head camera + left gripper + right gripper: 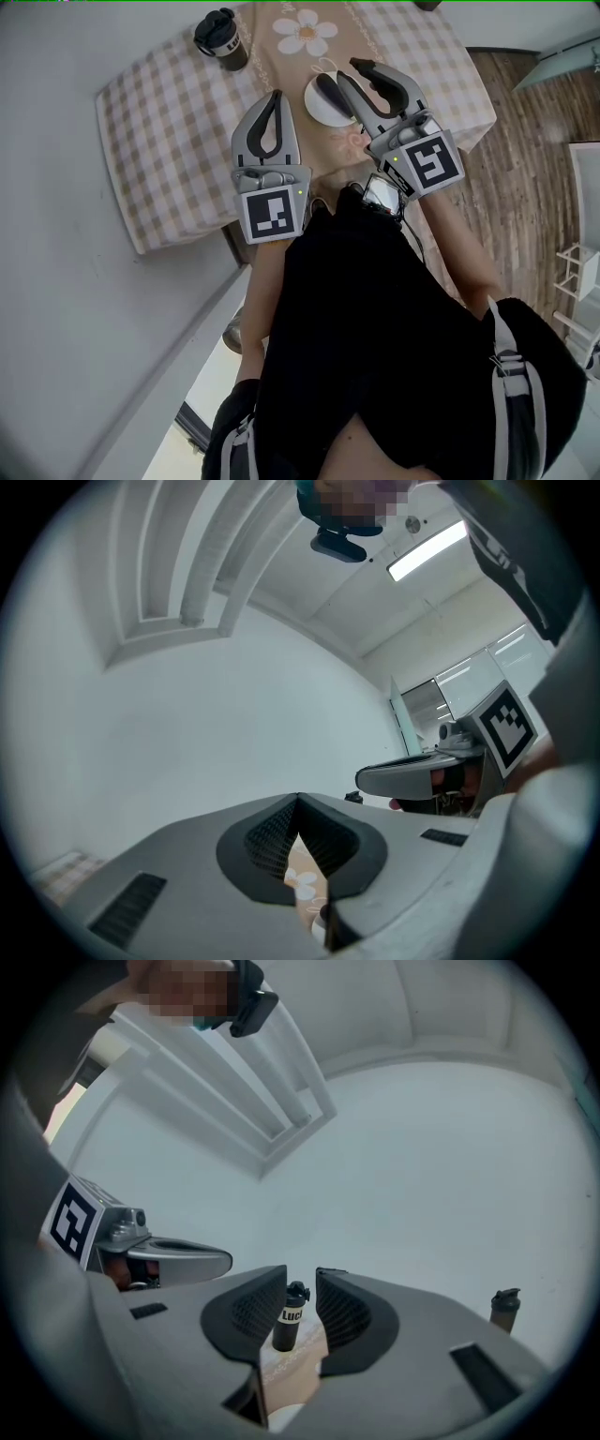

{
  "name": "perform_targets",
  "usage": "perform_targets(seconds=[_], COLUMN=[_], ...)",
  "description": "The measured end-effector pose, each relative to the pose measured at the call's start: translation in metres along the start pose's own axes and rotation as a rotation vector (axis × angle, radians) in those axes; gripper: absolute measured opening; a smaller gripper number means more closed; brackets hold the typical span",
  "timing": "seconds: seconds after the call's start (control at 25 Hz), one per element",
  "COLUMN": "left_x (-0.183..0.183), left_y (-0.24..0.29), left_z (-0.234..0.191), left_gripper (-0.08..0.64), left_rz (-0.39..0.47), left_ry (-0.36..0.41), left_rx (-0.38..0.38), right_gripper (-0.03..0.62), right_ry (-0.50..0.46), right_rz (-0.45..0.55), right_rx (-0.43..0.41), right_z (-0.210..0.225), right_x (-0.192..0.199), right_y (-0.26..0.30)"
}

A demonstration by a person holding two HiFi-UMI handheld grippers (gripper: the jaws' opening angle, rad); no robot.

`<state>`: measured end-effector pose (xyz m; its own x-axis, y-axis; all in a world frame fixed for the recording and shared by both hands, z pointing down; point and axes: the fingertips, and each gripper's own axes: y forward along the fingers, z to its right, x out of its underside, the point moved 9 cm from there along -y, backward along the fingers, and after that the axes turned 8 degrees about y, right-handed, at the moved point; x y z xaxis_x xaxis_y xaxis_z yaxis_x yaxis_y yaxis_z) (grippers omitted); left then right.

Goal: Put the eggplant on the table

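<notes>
A dark, elongated eggplant (325, 91) lies on a white plate (314, 112) on the beige runner of the checked tablecloth (169, 141). My right gripper (348, 69) hangs above the plate's right side. Its jaws stand apart with nothing between them, and in the right gripper view (301, 1275) only a distant tumbler shows through the gap. My left gripper (275, 94) is held left of the plate above the cloth. Its tips meet and hold nothing, as the left gripper view (298, 801) also shows. Both grippers point about level, above the table.
A dark tumbler (221, 39) stands at the table's far left, also seen in the right gripper view as the tumbler (290, 1316). A second dark bottle (504, 1309) shows at the right there. Wooden floor (525, 141) and a white rack (579, 272) lie right of the table.
</notes>
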<state>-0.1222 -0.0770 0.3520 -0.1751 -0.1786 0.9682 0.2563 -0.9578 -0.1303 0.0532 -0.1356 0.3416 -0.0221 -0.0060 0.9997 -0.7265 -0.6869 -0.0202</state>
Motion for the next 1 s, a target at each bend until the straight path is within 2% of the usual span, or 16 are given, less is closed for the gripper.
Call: perform_targets(seconds=[0.08, 0.16, 0.24, 0.32, 0.44, 0.56, 1.0], left_x=[-0.004, -0.006, -0.008, -0.011, -0.016, -0.017, -0.001], left_y=[0.001, 0.002, 0.002, 0.004, 0.007, 0.005, 0.000], left_z=[0.000, 0.000, 0.001, 0.002, 0.004, 0.008, 0.011], left_gripper=[0.003, 0.003, 0.002, 0.003, 0.002, 0.003, 0.002], left_rz=[0.013, 0.025, 0.034, 0.047, 0.073, 0.097, 0.068], left_ry=[0.000, 0.001, 0.001, 0.009, 0.015, 0.012, 0.030], left_rx=[-0.004, -0.007, -0.009, -0.008, -0.002, 0.003, 0.015], right_gripper=[0.102, 0.057, 0.057, 0.056, 0.008, 0.008, 0.006], right_ry=[-0.007, -0.005, 0.001, 0.003, -0.004, -0.004, -0.014], right_rz=[0.031, 0.070, 0.096, 0.098, 0.096, 0.108, 0.069], right_rx=[0.016, 0.034, 0.034, 0.031, 0.051, 0.053, 0.051], right_z=[-0.003, -0.005, -0.007, -0.009, -0.009, -0.013, -0.017], right_x=[-0.006, -0.010, -0.012, -0.013, -0.013, -0.010, 0.011], right_y=[-0.003, -0.005, -0.006, -0.006, -0.008, -0.010, -0.007])
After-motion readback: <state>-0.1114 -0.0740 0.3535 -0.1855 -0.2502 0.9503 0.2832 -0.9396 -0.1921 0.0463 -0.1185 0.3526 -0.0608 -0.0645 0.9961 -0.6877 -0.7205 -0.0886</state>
